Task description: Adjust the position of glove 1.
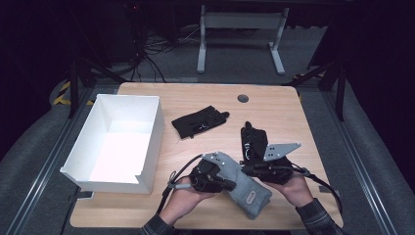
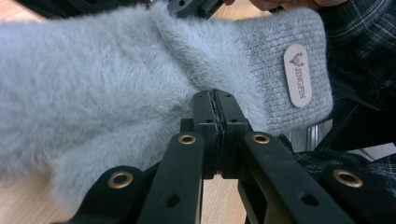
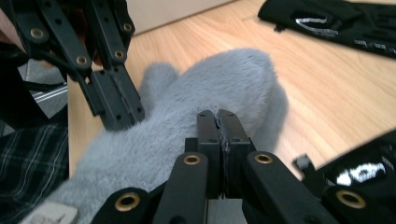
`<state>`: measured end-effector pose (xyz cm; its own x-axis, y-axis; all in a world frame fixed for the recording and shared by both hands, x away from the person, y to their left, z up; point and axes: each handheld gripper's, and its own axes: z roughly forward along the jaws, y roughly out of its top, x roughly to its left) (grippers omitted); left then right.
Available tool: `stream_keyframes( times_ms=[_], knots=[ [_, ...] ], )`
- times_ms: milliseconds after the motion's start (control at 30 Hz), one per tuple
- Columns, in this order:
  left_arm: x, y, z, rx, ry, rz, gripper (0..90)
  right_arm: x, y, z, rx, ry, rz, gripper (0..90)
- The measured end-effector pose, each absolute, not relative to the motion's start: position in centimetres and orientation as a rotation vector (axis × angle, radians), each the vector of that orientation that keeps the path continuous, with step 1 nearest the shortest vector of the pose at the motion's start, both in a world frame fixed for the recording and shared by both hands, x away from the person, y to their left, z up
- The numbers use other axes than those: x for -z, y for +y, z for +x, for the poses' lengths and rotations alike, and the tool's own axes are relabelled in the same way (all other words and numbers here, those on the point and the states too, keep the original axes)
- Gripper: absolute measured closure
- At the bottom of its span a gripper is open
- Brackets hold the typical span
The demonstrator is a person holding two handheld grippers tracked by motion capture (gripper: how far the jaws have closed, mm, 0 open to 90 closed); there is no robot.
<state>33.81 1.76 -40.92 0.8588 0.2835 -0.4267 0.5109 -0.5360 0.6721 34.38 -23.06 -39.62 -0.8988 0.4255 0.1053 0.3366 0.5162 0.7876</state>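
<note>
- The worktop (image 1: 205, 105) is pale wood with rounded corners and a small round grommet (image 1: 242, 98) near its far edge.
- A white open box (image 1: 117, 142) sits on its left side.
- One black glove (image 1: 199, 122) lies flat near the middle, well apart from the box; a second black glove (image 1: 253, 141) lies just beyond the right hand.
- The grey fuzzy mitten (image 1: 244, 188) rests at the near edge, between both hands.
- The left tongs (image 2: 215, 100) are closed on the mitten's fur; the right tongs (image 3: 218, 122) look pinched on it too, though the fur hides the tips.
- Beyond the worktop, grey carpet (image 1: 235, 56), white desk legs (image 1: 240, 41) and loose cables (image 1: 151, 49) lie in a dark room.
</note>
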Motion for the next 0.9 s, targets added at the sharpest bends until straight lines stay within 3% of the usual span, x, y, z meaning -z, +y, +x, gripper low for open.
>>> stream_keyframes(
  times_ms=[400,467,533,600,900],
  knots=[
    [42.6,0.8,34.0,0.335,0.575,2.182,87.0,41.8,-23.3,34.4,-1.192,2.681,0.674,88.5],
    [42.5,0.9,33.9,0.328,0.569,2.169,81.6,41.7,-23.3,34.4,-1.202,2.67,0.672,84.8],
    [42.1,1.3,33.9,0.299,0.564,2.168,73.8,41.4,-23.7,34.4,-1.206,2.642,0.688,75.4],
    [41.5,1.9,33.8,0.261,0.57,2.158,71.3,41.2,-24.4,34.5,-1.235,2.614,0.712,73.6],
    [41.9,4.5,34.0,0.093,0.657,2.248,89.7,42.7,-26.9,34.1,-1.137,2.665,0.781,89.6]
  ],
)
